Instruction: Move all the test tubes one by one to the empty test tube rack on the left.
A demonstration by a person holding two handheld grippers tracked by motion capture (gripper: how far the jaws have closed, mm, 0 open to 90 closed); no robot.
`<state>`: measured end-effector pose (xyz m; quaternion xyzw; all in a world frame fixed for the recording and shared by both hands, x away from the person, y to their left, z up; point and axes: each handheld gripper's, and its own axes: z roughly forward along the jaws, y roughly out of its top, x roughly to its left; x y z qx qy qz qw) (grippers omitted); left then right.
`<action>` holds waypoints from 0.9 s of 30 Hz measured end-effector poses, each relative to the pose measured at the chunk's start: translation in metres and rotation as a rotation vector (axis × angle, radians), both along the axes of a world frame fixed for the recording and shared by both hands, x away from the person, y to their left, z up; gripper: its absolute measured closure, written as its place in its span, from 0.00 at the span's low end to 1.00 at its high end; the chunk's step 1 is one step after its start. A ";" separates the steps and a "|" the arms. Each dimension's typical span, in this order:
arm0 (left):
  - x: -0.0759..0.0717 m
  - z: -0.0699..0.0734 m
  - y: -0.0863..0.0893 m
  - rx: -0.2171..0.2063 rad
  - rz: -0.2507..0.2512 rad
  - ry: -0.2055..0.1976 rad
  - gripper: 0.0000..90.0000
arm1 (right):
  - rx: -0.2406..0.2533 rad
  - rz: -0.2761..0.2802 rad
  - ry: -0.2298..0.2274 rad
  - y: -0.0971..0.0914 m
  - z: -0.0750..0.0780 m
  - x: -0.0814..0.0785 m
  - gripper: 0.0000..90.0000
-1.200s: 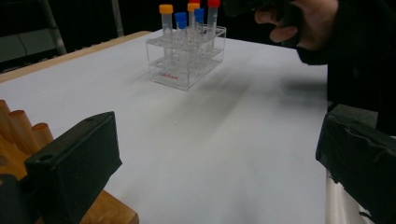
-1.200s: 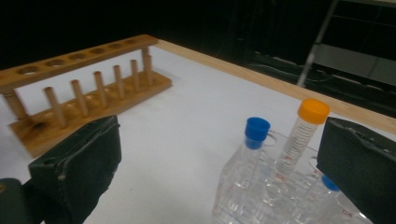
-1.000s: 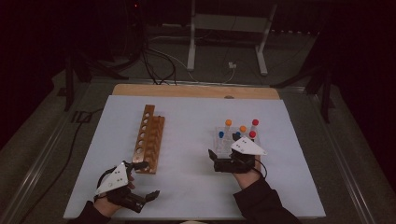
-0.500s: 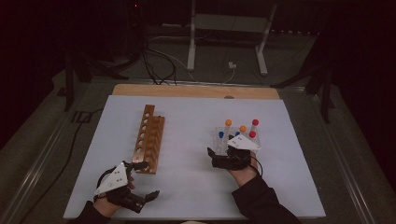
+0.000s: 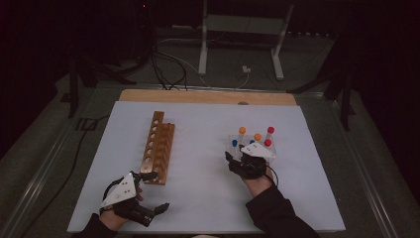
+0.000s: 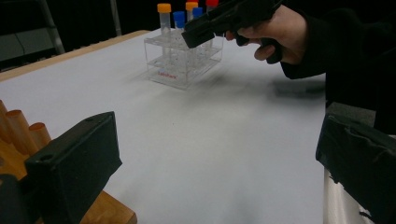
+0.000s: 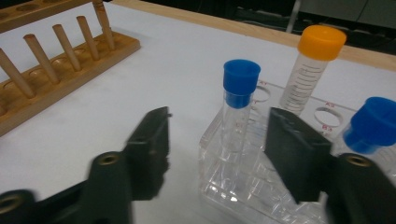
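Blue-capped clear plastic tube (image 7: 239, 100) standing upright at the near-left corner of the clear acrylic tube rack (image 7: 243, 182), and that's what the right claw (image 7: 217, 140) is going for. Its jaws have just been closing, with the tube between them, but in the right gripper view there's a visible gap on both sides, so the pads aren't pressing on it, no grip so far. The rack (image 5: 233, 144) sits on the right half of the white counter (image 5: 203, 148), about midway between the near and far edges. Other tubes in it: an orange-capped tube (image 7: 312, 67) behind the blue one, another blue-capped tube (image 7: 371, 128) off to the side, plus two red-capped tubes (image 5: 270, 131) toward the far right corner of the rack.

Left claw (image 5: 153, 191) is hanging wide open with nothing in it, down by the counter's near-left corner, just past the near end of the long wooden peg rack (image 5: 159, 146). That wooden rack runs near-to-far across the left half of the counter, well apart from the acrylic one.
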<state>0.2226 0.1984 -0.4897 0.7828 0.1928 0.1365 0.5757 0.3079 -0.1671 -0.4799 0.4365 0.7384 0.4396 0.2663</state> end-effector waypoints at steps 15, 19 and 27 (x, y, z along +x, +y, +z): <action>0.000 0.000 0.000 -0.003 -0.002 0.002 0.01 | 0.009 -0.035 0.007 -0.002 -0.001 0.008 0.81; 0.000 0.000 0.000 0.001 -0.002 0.002 0.01 | 0.005 -0.043 0.013 -0.002 -0.002 0.009 0.84; 0.000 0.000 0.000 -0.001 -0.004 0.002 0.01 | 0.002 -0.034 -0.035 -0.003 0.006 0.006 0.85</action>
